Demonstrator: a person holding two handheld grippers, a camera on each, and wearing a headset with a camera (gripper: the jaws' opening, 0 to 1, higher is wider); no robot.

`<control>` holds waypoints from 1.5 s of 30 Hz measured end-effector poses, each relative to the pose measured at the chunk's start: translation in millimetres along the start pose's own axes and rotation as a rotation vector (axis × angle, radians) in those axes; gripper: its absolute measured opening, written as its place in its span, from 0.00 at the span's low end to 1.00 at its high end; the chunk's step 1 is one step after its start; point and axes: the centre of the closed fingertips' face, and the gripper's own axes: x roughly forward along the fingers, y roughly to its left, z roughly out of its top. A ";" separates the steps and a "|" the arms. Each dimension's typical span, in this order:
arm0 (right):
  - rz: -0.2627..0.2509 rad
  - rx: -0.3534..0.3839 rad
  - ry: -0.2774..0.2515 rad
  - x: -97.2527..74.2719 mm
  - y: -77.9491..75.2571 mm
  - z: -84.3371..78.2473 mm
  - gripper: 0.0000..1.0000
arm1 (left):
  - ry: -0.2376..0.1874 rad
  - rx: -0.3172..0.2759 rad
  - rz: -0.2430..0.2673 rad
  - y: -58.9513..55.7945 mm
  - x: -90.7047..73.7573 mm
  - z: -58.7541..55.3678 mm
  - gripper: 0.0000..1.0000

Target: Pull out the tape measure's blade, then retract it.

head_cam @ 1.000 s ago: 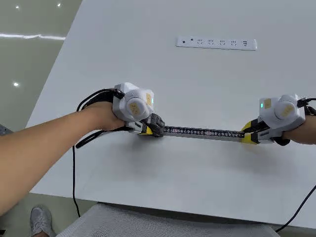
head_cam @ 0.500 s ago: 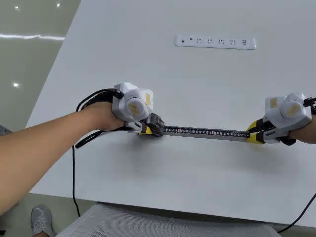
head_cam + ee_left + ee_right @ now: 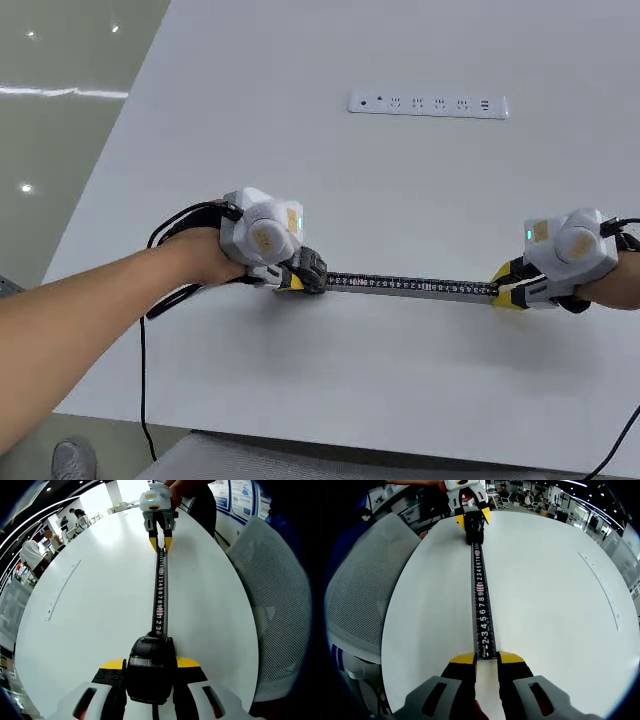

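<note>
A black tape measure case (image 3: pixel 308 270) lies on the white table (image 3: pixel 400 180), and my left gripper (image 3: pixel 291 277) is shut on it. Its blade (image 3: pixel 410 286) is drawn out flat to the right. The blade's end sits between the yellow-tipped jaws of my right gripper (image 3: pixel 505 286), which is shut on it. In the left gripper view the case (image 3: pixel 150 667) fills the jaws of the left gripper (image 3: pixel 150 662), and the blade (image 3: pixel 160 590) runs away to the right gripper (image 3: pixel 160 541). In the right gripper view my right gripper (image 3: pixel 486 657) pinches the blade (image 3: pixel 480 595), with the case (image 3: pixel 474 530) far off.
A white power strip (image 3: pixel 428 104) lies flat at the far side of the table. A grey mesh chair (image 3: pixel 365 595) stands at the near table edge, below the blade. A black cable (image 3: pixel 145 340) hangs from the left hand over the edge.
The right gripper drew the blade's end slightly farther right from the case. The left gripper and case stayed put. The head camera has shifted, so the whole scene sits lower in the picture.
</note>
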 end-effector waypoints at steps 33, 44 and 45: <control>-0.121 0.140 -0.033 -19.5 -7.5 1.1 0.32 | -0.054 -0.229 0.155 -1.5 -29.0 -14.8 0.61; -0.198 0.298 -0.119 -43.1 13.7 14.8 0.43 | -0.130 -0.424 0.254 -10.0 -57.7 -9.6 0.68; -0.204 0.316 -0.128 -42.1 13.3 14.4 0.44 | -0.138 -0.437 0.259 -11.9 -60.1 -8.9 0.69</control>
